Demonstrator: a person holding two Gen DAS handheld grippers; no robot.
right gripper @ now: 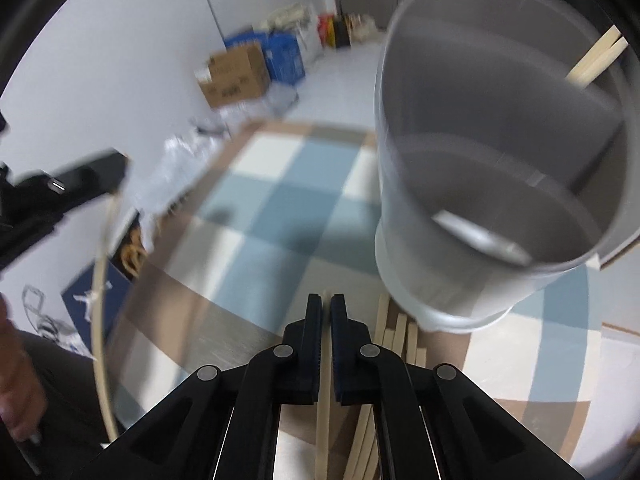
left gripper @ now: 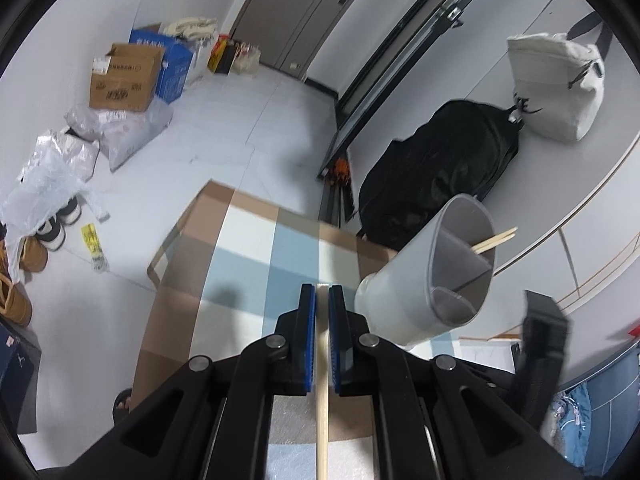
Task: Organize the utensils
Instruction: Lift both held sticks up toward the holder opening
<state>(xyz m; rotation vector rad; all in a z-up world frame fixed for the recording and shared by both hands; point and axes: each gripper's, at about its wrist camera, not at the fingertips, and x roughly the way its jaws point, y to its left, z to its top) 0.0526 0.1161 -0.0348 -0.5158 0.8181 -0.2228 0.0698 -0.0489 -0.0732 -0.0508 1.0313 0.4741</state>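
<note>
Left gripper (left gripper: 322, 289) clamped on a wooden chopstick (left gripper: 322, 420) above the checkered table (left gripper: 248, 236), grey divided holder (left gripper: 432, 272) just to its right with two chopsticks (left gripper: 494, 239) inside, right gripper (right gripper: 326, 300) pinching another chopstick (right gripper: 323, 400), loose chopsticks (right gripper: 394, 338) beside it.

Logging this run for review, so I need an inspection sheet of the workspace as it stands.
Surface: table under a checked blue, white and brown cloth.
Job's things: grey divided holder with two chopsticks inside; loose chopsticks beside its base.
Clutter: nothing seen on the cloth.
Grippers: left gripper shut on a chopstick; right gripper shut on a chopstick.
Cables: nothing seen.
Surroundings: cardboard boxes, plastic bags, shoes, black backpack.
</note>
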